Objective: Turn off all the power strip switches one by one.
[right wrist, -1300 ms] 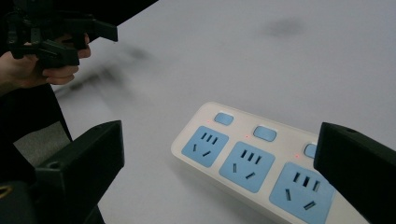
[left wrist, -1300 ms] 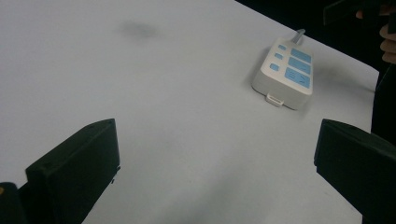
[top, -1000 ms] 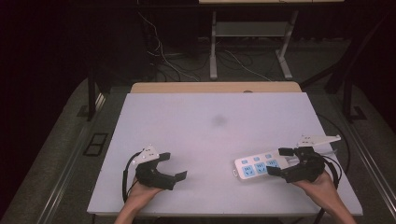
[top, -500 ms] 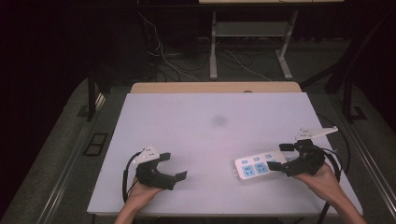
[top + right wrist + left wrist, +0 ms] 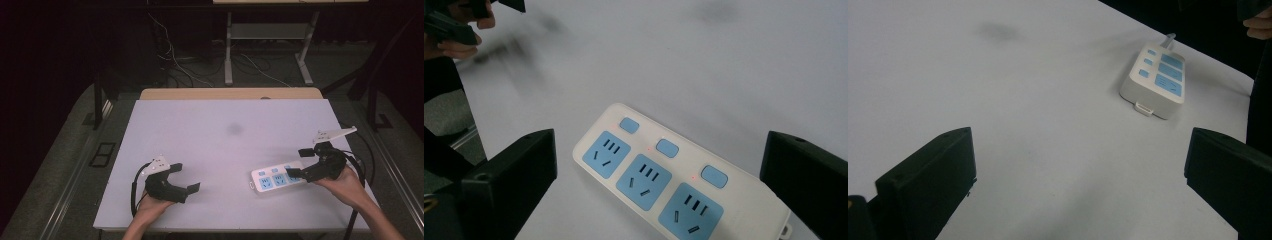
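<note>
Power strip (image 5: 278, 177) lies ungrasped at worktop (image 5: 220, 130) 4 o'clock; our right hand-held gripper (image 5: 301, 163) hovers agape above it, left hand-held gripper (image 5: 185, 177) idle, agape. Grasp pending.

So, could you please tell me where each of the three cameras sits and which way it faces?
High view: above the person's side, looking forward and down on the table; forearms, left gripper and right gripper show.
Left gripper view: rides the left gripper, facing across the table to the power strip; its black fingers show.
Right gripper view: rides the right gripper, looking down on the power strip.
All three share the power strip.
</note>
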A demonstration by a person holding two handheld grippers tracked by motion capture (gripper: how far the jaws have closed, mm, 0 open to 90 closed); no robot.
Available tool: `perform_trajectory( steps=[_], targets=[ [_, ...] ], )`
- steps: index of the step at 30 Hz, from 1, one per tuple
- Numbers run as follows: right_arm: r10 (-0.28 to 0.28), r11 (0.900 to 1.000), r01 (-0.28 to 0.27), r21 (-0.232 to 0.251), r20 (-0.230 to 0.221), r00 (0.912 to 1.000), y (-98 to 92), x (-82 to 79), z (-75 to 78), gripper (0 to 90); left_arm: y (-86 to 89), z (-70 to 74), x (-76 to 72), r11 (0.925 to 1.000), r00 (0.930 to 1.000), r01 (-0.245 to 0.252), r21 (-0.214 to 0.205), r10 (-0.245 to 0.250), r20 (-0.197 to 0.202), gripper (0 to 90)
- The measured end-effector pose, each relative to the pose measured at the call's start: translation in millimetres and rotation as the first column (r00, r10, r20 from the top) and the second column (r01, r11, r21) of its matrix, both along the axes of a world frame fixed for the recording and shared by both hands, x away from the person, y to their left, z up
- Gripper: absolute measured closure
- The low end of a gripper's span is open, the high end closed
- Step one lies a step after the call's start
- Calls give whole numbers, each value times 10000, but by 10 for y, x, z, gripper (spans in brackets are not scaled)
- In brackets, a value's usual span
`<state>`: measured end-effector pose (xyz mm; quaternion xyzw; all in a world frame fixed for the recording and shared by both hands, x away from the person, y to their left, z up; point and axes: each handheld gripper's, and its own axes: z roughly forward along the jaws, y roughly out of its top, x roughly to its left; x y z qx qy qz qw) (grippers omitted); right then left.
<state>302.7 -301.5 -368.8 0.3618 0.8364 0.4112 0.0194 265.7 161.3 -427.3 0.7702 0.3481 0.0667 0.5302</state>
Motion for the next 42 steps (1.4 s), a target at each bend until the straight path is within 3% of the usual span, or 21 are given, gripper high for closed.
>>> perform_trajectory(
  steps=[19,21,23,28,30,33,35,36,37,38,42],
  targets=[
    [467,9921,-530,-1138,-570,9973,72,216,-111,26,-4,-7,7,10000,10000,33,8,-33,-12,0],
    [569,9912,-631,-1160,-559,9968,68,223,-119,148,-5,-8,8,10000,10000,41,11,-41,-4,0],
    [508,9907,-574,-1233,-559,9971,65,235,-124,169,-3,-9,9,10000,10000,35,27,-35,0,0],
    [408,9902,-479,-1315,-558,9976,48,268,-145,364,-4,-11,10,10000,10000,40,84,-40,25,0],
    [322,9906,-425,-1303,-798,9963,29,290,-159,474,-4,-11,11,10000,10000,42,90,-42,36,0],
    [366,9906,-494,-1273,-1009,9942,17,307,-178,554,-5,-12,11,9999,10000,41,103,-41,33,0],
    [448,9874,-609,-1461,-1112,9928,22,320,-210,709,-4,-13,12,9999,10000,60,127,-61,38,0],
    [448,9874,-609,-1461,-1112,9928,22,320,-210,709,-6,-14,11,9999,10000,63,120,-63,16,0],
    [480,9861,-652,-1531,-1137,9924,29,321,-220,771,-7,-15,12,9999,10000,62,134,-62,11,0],
    [494,9825,-676,-1735,-1071,9930,42,322,-238,878,-9,-16,12,9999,10000,62,147,-62,3,0],
    [523,9800,-720,-1856,-1089,9927,59,332,-263,899,-10,-16,12,9997,10000,83,230,-83,18,0]
  ],
)
